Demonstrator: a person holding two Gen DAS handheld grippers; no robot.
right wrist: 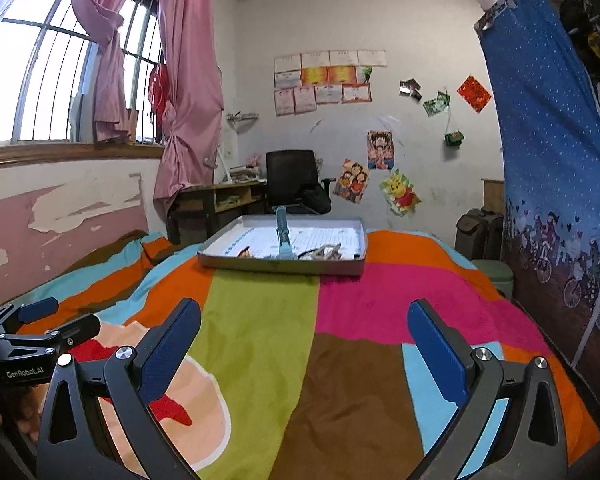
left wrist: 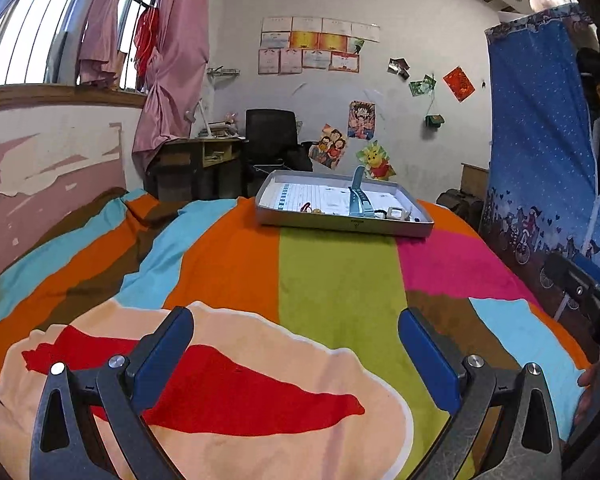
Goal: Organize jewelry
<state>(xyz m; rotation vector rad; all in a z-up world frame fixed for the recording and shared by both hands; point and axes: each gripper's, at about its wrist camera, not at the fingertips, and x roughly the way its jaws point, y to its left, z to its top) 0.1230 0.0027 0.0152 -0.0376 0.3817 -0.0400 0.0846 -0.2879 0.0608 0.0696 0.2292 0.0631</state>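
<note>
A shallow grey tray (left wrist: 346, 227) (right wrist: 284, 267) rests on the far part of a striped bed. Inside it lie a blue watch-like strap (left wrist: 358, 198) (right wrist: 283, 236) standing up, a white square piece (left wrist: 396, 213), and several small jewelry bits I cannot tell apart. My left gripper (left wrist: 296, 344) hovers open over the near bedspread, well short of the tray, nothing between its blue pads. My right gripper (right wrist: 304, 340) is likewise open and empty, also far from the tray. The left gripper also shows at the left edge of the right wrist view.
The colourful bedspread (left wrist: 332, 280) fills the space between grippers and tray. A peeling wall and window run along the left. A blue fabric wardrobe (right wrist: 556, 160) stands on the right. A desk and black chair (right wrist: 296, 180) sit behind the bed.
</note>
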